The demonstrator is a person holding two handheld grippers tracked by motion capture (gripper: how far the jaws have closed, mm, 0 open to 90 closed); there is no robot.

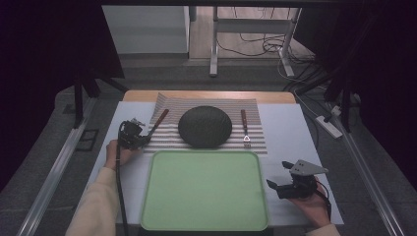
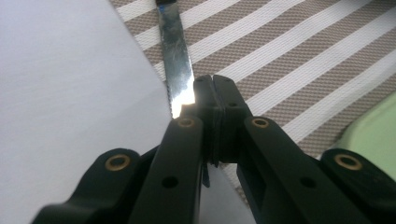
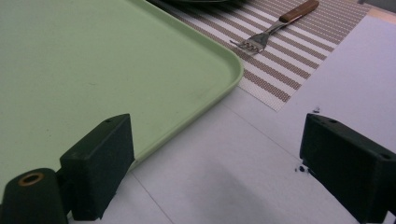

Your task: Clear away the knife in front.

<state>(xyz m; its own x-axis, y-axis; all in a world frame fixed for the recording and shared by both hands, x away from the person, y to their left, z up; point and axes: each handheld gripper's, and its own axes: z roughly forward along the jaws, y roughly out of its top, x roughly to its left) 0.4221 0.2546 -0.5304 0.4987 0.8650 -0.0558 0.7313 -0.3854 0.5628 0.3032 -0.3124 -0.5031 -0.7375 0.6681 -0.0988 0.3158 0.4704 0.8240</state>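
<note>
While my left hand (image 1: pixel 114 150) rests on the table at the mat's near left corner, I have the left gripper (image 1: pixel 139 139) low and aimed forward and to the right, its jaws pressed together over the tip of the knife (image 1: pixel 158 123). From the left gripper view I see the jaw tips shut at the end of the blade (image 2: pixel 176 65); whether they actually pinch the metal or just sit on top of it, I cannot tell. That blade is shiny steel with a fine serrated edge, and the knife's brown wooden handle angles up and away across the mat.

My right hand (image 1: pixel 310 204) lies palm up near the table's front right corner, holding the right gripper (image 1: pixel 280 176) level and pointed left toward the tray (image 1: pixel 204 221). Its jaws stand wide apart with nothing between them, blocky black pads over bare tabletop just beside the tray's rounded corner.

Materials are easy to read. I see a smooth pale green tray with a raised lip, a woven mat (image 1: pixel 255 145) in brown and white stripes, and a dark round ribbed plate (image 1: pixel 205 127) sitting on it. On the mat to the right of the plate lies a fork (image 1: pixel 245 129), steel tines toward me, wooden handle away. The table (image 1: pixel 290 128) is matte white.
</note>
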